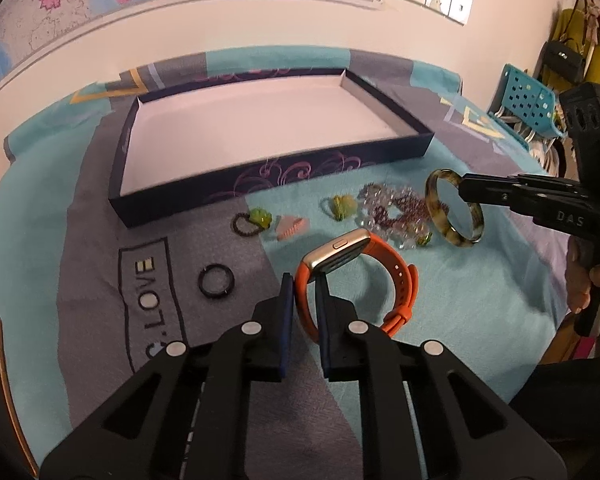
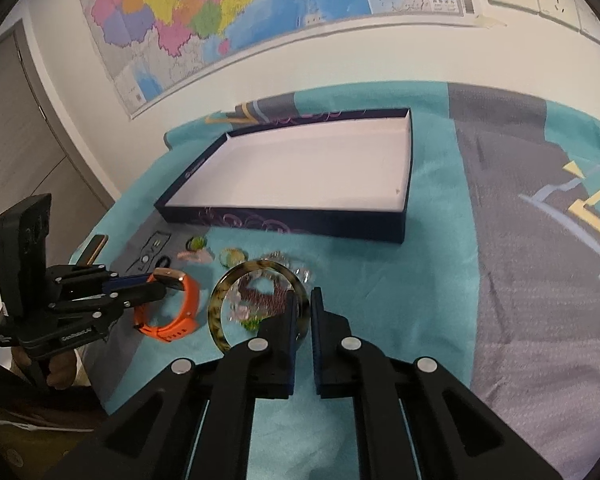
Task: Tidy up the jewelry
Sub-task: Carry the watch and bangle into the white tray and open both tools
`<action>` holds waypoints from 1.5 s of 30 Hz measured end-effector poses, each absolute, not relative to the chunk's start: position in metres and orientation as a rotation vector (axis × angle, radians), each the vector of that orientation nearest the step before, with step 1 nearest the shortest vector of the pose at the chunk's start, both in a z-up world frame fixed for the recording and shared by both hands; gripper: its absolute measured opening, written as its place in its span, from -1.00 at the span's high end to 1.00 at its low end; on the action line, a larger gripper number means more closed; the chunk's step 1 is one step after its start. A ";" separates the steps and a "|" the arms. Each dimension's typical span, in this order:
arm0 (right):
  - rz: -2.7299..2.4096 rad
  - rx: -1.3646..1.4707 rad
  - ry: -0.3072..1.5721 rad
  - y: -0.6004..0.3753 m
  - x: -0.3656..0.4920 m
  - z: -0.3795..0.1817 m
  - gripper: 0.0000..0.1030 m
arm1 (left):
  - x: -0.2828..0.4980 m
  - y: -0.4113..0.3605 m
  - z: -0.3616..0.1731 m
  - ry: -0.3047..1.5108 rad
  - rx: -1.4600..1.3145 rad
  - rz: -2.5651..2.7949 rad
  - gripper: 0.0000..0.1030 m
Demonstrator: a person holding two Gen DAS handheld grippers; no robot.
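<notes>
My left gripper (image 1: 305, 280) is shut on the strap of an orange watch (image 1: 380, 258) and holds it just above the cloth; it also shows in the right wrist view (image 2: 162, 282), with the watch (image 2: 188, 304). My right gripper (image 2: 304, 300) is shut on the rim of a mottled green-brown bangle (image 2: 218, 304), lifted off the cloth; in the left wrist view the right gripper (image 1: 462, 188) holds the bangle (image 1: 436, 208). The empty dark-blue tray (image 1: 260, 174) with a white floor lies beyond, also in the right wrist view (image 2: 300, 222).
On the teal and grey cloth lie a black ring (image 1: 216, 280), a black hair tie with green charm (image 1: 252, 222), a pink clip (image 1: 292, 227), a green charm (image 1: 342, 206) and clear and purple bead bracelets (image 1: 396, 212). A blue perforated basket (image 1: 528, 104) stands right.
</notes>
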State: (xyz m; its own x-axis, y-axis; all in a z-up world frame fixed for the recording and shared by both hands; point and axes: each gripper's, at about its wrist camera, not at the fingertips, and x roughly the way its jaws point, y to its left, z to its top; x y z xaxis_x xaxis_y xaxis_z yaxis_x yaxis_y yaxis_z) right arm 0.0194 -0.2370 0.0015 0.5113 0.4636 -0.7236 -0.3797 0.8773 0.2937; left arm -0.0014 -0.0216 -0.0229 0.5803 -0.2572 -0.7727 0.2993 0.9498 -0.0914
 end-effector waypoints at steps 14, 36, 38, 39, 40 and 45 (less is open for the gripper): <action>0.485 0.118 0.815 -0.224 0.109 0.030 0.90 | 0.074 -0.003 0.029 0.794 0.042 -0.287 0.78; 0.340 0.051 0.980 -0.179 0.239 -0.012 0.90 | 0.223 -0.013 -0.004 0.927 0.106 -0.191 0.78; 0.331 0.055 1.000 -0.177 0.244 -0.015 0.90 | 0.228 -0.015 -0.006 0.937 0.119 -0.180 0.78; 0.328 0.060 1.006 -0.177 0.246 -0.016 0.89 | 0.231 -0.015 -0.007 0.944 0.121 -0.174 0.78; 0.323 0.061 1.011 -0.177 0.247 -0.017 0.89 | 0.234 -0.015 -0.008 0.950 0.119 -0.175 0.78; 0.296 0.115 1.044 -0.184 0.254 -0.020 0.84 | 0.247 -0.016 -0.014 0.985 0.133 -0.162 0.76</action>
State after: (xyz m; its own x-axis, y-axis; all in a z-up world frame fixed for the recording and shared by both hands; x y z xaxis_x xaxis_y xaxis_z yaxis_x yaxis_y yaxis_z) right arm 0.2543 -0.1844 -0.0204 0.4671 0.2946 -0.8337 -0.1864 0.9545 0.2329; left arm 0.2470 -0.0159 -0.0140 0.5424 -0.0758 -0.8367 0.1959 0.9799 0.0382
